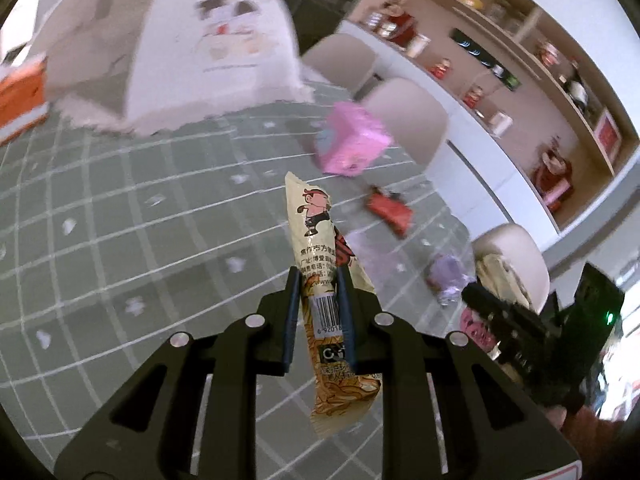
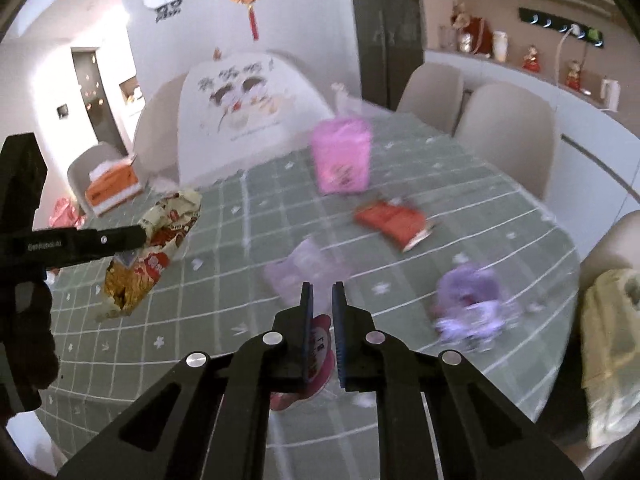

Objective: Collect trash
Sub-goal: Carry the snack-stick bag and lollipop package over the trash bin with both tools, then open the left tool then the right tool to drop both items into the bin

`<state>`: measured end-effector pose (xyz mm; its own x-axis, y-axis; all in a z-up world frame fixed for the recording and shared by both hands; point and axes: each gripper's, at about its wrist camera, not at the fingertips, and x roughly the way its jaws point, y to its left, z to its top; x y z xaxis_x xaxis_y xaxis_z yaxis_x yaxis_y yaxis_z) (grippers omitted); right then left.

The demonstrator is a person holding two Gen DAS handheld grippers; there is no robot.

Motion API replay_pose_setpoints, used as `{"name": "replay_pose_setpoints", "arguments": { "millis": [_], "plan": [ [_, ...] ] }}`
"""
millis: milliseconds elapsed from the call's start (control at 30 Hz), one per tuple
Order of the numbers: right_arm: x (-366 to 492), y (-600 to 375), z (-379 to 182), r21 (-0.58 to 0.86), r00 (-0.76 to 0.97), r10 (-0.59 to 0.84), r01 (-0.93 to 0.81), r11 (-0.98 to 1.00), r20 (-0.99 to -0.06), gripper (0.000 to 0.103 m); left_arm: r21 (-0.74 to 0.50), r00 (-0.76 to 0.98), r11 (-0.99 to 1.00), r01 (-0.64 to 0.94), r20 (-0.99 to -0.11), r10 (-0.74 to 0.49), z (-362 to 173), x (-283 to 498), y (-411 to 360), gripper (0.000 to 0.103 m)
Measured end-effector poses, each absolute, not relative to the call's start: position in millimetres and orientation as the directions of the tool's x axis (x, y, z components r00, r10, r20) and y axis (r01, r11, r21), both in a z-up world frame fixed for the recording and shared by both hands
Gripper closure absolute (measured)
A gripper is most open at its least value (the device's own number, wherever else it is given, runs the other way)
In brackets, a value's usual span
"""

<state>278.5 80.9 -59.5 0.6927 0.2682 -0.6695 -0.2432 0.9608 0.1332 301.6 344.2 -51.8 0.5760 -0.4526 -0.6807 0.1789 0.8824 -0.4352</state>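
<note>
My left gripper [image 1: 318,276] is clamped across the middle of a cream snack wrapper [image 1: 320,248], held clear above the green checked tablecloth [image 1: 160,220], I'd judge for carrying to a bin. Its print shows a cartoon figure, Chinese text and a barcode; I can't read more. My right gripper [image 2: 323,292] has its jaws nearly together on a small pink wrapper [image 2: 318,356], lettering unreadable. Beyond that wrapper, a red packet [image 2: 390,222], purple wrappers [image 2: 468,300] and a pink box [image 2: 340,156] remain on the cloth.

box [image 2: 342,156] behind packet [image 2: 390,222] on table [image 2: 500,200], crumpled wrapper [image 2: 470,300] nearer
</note>
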Motion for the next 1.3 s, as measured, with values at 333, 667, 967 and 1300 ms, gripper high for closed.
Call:
{"name": "replay_pose_setpoints", "arguments": {
  "millis": [333, 667, 967, 1300],
  "plan": [
    [266.3, -41.3, -2.0, 0.108, 0.808, 0.184, -0.149, 0.983, -0.560, 0.092, -0.373, 0.618, 0.866, 0.334, -0.607, -0.500, 12.1, 314.7, 203.8, 0.086],
    [228.2, -205.5, 38.9, 0.057, 0.887, 0.012, 0.016, 0.998, -0.462, 0.092, -0.314, 0.588, 0.782, 0.538, -0.524, -0.616, 53.8, 305.4, 27.4, 0.086],
    [192.7, -309.6, 46.3, 0.036, 0.889, -0.106, 0.137, 0.990, -0.446, 0.092, -0.364, 0.456, 0.684, 0.632, -0.539, -0.708, 35.7, 299.9, -95.2, 0.086],
    [181.2, -380.1, 31.5, 0.060, 0.867, -0.131, 0.181, 0.982, -0.481, 0.092, -0.390, 0.348, 0.669, 0.632, -0.629, -0.695, -27.2, 307.7, -192.5, 0.086]
  ]
}}
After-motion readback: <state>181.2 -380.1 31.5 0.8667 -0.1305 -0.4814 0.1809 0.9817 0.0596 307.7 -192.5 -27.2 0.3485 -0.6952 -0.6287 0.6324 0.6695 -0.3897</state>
